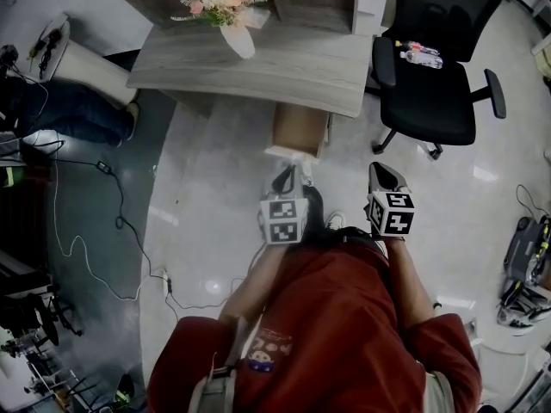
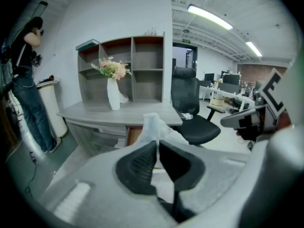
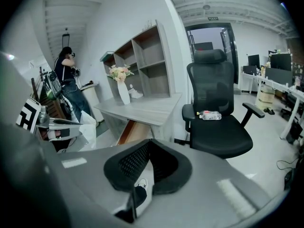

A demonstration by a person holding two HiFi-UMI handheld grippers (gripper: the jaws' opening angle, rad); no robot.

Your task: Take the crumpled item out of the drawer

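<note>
The crumpled item (image 2: pixel 153 125), white and thin like paper or plastic film, is clear of the drawer (image 1: pixel 300 129). It sticks up from the tip of the left hand-held gripper (image 2: pixel 157 144), whose jaws are pinched almost together on its lower part. The grip sits low on the wad, probably because that is where the material bunches enough to hold. The gripper is held out in front of the person's body, above the floor and back from the table (image 1: pixel 258 63). By the look of it, the removal itself is done.

The right hand-held gripper (image 3: pixel 148 144) has its jaws together with nothing between them. It is held level beside the left one, apparently idle.

The drawer hangs open under the front edge of the table, its brown inside showing. It is the nearest thing to bump if either gripper goes forward. A vase of flowers (image 1: pixel 232 24) stands on the tabletop, with a shelf unit (image 2: pixel 137 65) behind it. To the right is a black office chair (image 1: pixel 435 93) with a plastic bottle (image 1: pixel 419 54) on its seat. Another person (image 2: pixel 26 80) stands well off to the left, and cables (image 1: pixel 86 248) trail across the floor there.
</note>
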